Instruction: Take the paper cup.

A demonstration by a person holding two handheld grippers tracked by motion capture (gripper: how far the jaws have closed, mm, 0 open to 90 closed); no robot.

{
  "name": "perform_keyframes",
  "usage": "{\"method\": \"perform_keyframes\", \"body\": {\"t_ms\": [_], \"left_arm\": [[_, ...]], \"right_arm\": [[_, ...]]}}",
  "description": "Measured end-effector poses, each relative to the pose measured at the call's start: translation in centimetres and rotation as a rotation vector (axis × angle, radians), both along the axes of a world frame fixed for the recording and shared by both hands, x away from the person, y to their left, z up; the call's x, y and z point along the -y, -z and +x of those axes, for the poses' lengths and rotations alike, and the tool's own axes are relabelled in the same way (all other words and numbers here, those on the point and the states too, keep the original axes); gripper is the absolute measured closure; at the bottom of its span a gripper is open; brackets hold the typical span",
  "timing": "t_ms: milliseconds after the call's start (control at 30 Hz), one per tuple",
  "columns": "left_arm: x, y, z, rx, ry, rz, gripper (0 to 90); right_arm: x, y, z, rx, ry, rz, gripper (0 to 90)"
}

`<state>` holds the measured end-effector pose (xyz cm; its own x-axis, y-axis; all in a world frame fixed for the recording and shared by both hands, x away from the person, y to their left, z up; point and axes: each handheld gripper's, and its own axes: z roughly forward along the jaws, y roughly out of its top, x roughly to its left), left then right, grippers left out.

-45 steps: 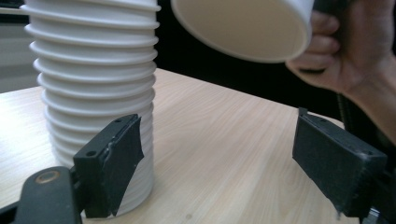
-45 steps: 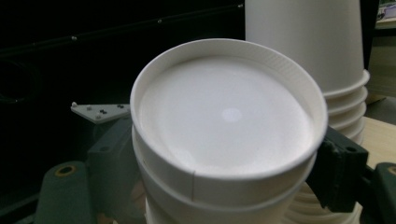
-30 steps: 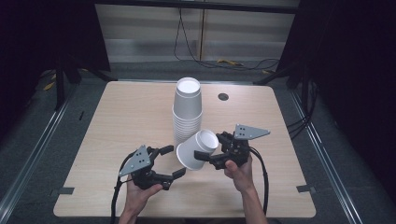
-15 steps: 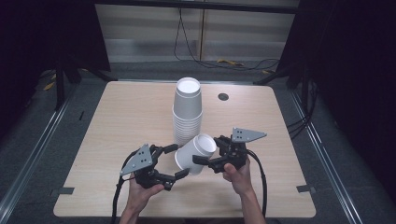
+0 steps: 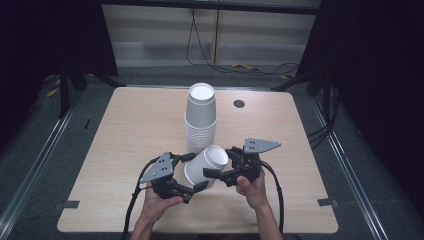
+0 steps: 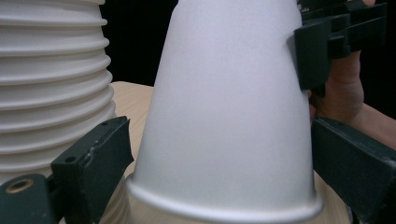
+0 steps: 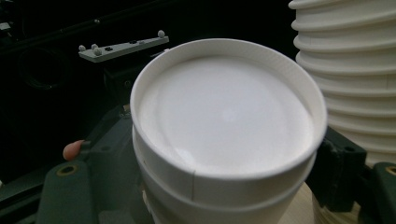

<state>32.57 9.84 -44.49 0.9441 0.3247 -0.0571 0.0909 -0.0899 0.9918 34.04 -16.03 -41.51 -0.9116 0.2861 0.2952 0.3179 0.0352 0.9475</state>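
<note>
A tall stack of upside-down white paper cups (image 5: 200, 117) stands mid-table. In front of it a single white cup (image 5: 205, 167) lies tilted off the table between both grippers. Its base faces my right gripper (image 5: 221, 161), which is shut on its narrow end (image 7: 224, 116). My left gripper (image 5: 195, 172) has its jaws on either side of the wide rim end (image 6: 224, 140). They have just been opening and stand open around the cup. A second cup edge seems to sit just under the held one (image 7: 163, 196).
The cup stack (image 6: 51, 79) rises close beside the held cup, just behind both grippers. A small dark round hole (image 5: 239, 104) lies on the wooden table (image 5: 130, 130) behind and right of the stack. Cables trail from both grippers toward the near edge.
The left gripper has moved in toward the cup and its jaws have spread around the rim end. The right gripper and cup shifted slightly left and down.
</note>
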Motion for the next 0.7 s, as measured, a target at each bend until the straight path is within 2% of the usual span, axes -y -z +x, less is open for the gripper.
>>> {"method": "perform_keyframes", "body": {"t_ms": [200, 233, 367, 400, 433, 500, 567, 700], "left_arm": [[0.52, 0.21, 0.36, -0.006, 0.014, -0.006, 5.3], [0.75, 0.22, 0.56, 0.002, 0.014, 0.012, 5.2], [1.0, 0.25, 0.74, -0.007, 0.018, 0.027, 4.1], [1.13, 0.26, 0.65, 0.001, -0.003, 0.028, 4.6], [0.97, 0.21, 0.77, 0.007, 0.027, 0.034, 6.0], [0.98, 0.12, 0.7, 0.01, 0.028, 0.033, 8.5], [1.07, 0.04, 0.61, 0.022, 0.036, 0.06, 11.8], [1.02, 0.13, 0.56, 0.029, 0.038, 0.081, 13.7]], "right_arm": [[-0.13, 0.1, 0.07, 0.002, -0.002, 0.004, 22.5], [-0.16, 0.11, 0.07, 0.002, -0.004, 0.004, 22.5], [-0.3, 0.34, 0.05, -0.001, -0.001, -0.006, 22.5], [-0.28, 0.35, 0.0, 0.006, 0.004, -0.007, 22.5], [-0.21, 0.32, -0.03, 0.012, 0.01, -0.002, 22.5], [-0.03, 0.28, 0.01, 0.01, 0.009, 0.013, 22.1], [-0.08, 0.34, 0.03, 0.011, 0.009, 0.003, 21.9], [-0.14, 0.52, -0.05, 0.012, 0.008, -0.01, 20.8]]}}
